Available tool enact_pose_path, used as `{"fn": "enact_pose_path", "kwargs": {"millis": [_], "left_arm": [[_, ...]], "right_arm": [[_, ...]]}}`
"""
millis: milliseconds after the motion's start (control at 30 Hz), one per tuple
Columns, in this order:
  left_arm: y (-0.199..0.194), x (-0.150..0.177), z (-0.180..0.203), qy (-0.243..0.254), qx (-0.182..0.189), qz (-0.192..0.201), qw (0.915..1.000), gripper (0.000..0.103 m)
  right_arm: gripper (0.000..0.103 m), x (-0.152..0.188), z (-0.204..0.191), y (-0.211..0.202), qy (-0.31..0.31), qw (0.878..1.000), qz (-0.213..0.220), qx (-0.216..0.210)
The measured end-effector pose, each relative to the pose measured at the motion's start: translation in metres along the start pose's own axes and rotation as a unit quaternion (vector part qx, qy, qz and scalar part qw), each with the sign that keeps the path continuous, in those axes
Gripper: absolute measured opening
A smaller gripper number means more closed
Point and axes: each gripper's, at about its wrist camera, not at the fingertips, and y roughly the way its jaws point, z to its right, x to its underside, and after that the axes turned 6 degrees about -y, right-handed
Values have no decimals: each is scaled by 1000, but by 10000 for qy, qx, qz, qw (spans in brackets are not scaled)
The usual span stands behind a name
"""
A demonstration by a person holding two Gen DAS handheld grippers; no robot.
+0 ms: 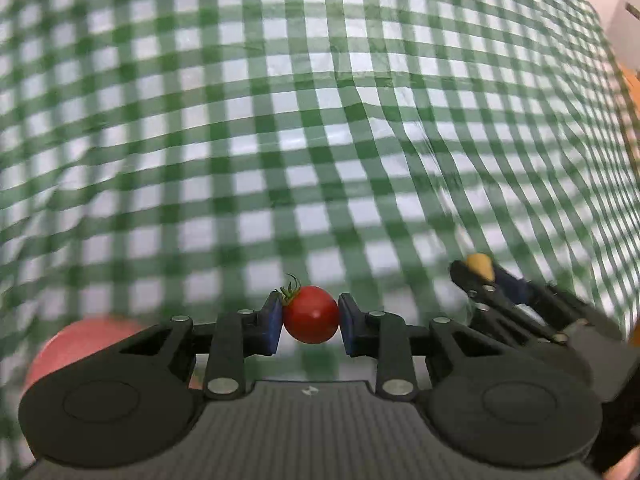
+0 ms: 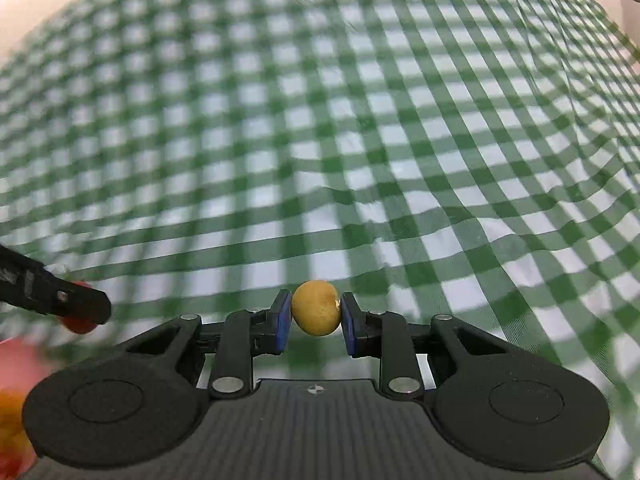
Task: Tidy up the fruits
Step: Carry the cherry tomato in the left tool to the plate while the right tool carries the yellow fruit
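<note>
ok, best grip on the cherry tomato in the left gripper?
As the left gripper has it: pads across the round middle of the cherry tomato, coming in level. The green stem points up-left, clear of the pads, so nothing gets crushed.

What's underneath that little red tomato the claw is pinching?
Under the cherry tomato, held in the left gripper, lies the green checked tablecloth. The tomato seems lifted clear. The gripper body hides the cloth nearer the camera. A blurred pink object shows at the left.
</note>
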Motion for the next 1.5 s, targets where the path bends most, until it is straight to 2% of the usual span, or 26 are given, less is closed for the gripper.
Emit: {"fn": "enact_pose_path", "kwargs": {"millis": [167,300,567,700,933,1167,1500], "left_arm": [[-82,73,-26,-181,-78,-129,9997,33],[-138,116,-52,-500,-253,-78,9984,33],[-223,180,-100,-1122,-785,368,9899,33],[-254,195,-126,-1453,-815,592,9843,33],[-265,204,-121,-1478,-693,734,9839,33],[-274,215,-124,-1573,-909,808,9800,33],[-273,218,-122,-1548,-925,765,9806,33]], "right_arm": [[27,33,-38,-108,-372,9974,-288,-553],[27,43,-71,-163,-495,9927,-386,-1025],[27,40,-134,-224,-1229,9784,151,-1655],[27,47,-149,-241,-1567,9720,134,-1743],[27,51,-153,-266,-1558,9744,338,-1582],[27,55,-164,-277,-1753,9695,455,-1652],[27,56,-166,-279,-1773,9689,441,-1668]]}}
